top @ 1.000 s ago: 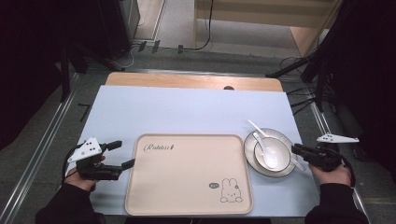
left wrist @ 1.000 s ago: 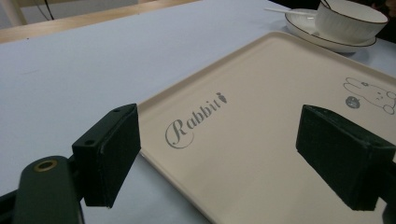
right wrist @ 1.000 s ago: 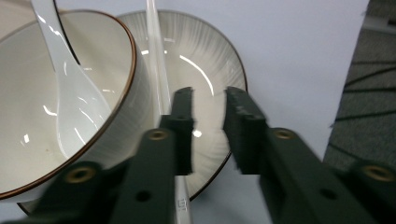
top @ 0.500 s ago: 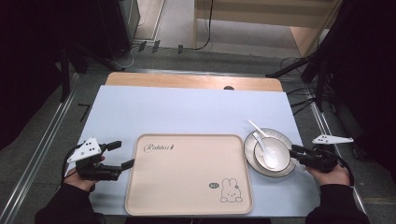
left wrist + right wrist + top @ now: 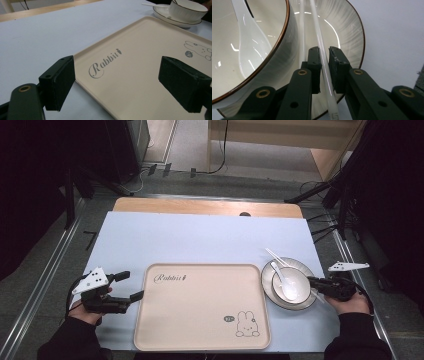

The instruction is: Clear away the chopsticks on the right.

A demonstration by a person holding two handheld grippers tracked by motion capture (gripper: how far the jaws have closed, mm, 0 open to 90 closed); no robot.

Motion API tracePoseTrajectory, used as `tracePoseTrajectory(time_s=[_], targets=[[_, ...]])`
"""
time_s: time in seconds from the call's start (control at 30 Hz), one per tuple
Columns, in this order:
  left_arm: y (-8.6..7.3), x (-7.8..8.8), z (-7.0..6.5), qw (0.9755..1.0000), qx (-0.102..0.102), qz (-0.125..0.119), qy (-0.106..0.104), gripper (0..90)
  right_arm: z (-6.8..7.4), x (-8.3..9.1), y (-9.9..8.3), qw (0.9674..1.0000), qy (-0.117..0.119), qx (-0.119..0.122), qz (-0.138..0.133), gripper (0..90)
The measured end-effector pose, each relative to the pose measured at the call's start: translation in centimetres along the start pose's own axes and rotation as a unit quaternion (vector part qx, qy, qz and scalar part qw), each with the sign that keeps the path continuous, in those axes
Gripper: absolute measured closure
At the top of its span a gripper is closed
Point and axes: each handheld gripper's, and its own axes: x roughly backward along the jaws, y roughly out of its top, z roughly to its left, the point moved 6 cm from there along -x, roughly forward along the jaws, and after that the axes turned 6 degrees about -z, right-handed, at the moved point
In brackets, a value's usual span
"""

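Between my right claw's point(image 5: 324, 72) pads lies one white chopstick point(image 5: 320, 42), squeezed tight, on the plate point(image 5: 352, 37) beside the bowl point(image 5: 262, 50). It points straight ahead, away from me. My left claw point(image 5: 117, 82) hangs open by the tray point(image 5: 140, 62).

A pale blue sheet point(image 5: 200, 240) covers most of the worktop point(image 5: 207, 207), whose wooden far edge stays bare, with a small dark round spot point(image 5: 245, 213) near its middle. Beyond it lies a grey floor point(image 5: 190, 180) with black cables point(image 5: 220, 150) and a light wooden piece of furniture point(image 5: 300, 140). Metal rails point(image 5: 45, 275) run along both sides, and dark stand legs point(image 5: 320, 195) lean in at the right.
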Motion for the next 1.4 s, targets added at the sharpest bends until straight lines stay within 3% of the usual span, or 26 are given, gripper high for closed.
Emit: tracePoseTrajectory(time_s=[0.33, 0.43, 0.67, 0.93, 1.03, 1.13, 1.4], targets=[[-0.1, 0.1, 0.0, 1.0, 0.0, 0.002, 0.002, 14.5, -0.4, -0.1, -0.1, 0.9997, 0.014, -0.017, 0.005, 84.2], [-0.1, 0.1, 0.1, 1.0, 0.001, 0.0, 0.002, 14.5, -0.5, 0.2, 0.2, 0.9992, 0.017, -0.034, 0.006, 84.6], [0.0, 0.2, 0.1, 1.0, 0.0, -0.002, 0.003, 14.5, -0.5, 1.4, 1.1, 0.9983, -0.005, -0.058, -0.005, 84.9], [-0.1, 0.1, 0.2, 1.0, 0.0, 0.002, 0.005, 14.5, -0.2, 3.7, 2.4, 0.9946, -0.028, -0.094, -0.034, 84.9], [0.0, 0.1, 0.2, 1.0, 0.004, 0.002, 0.006, 14.5, 1.0, 5.1, 3.7, 0.9916, -0.05, -0.112, -0.04, 84.9], [-0.1, 0.2, 0.1, 1.0, 0.004, 0.005, 0.007, 14.5, 1.9, 5.6, 4.2, 0.9909, -0.056, -0.116, -0.039, 84.9], [-0.1, 0.2, 0.1, 0.9998, 0.004, 0.011, 0.014, 14.4, 7.2, 6.8, 5.6, 0.9921, -0.048, -0.107, -0.044, 84.9]])
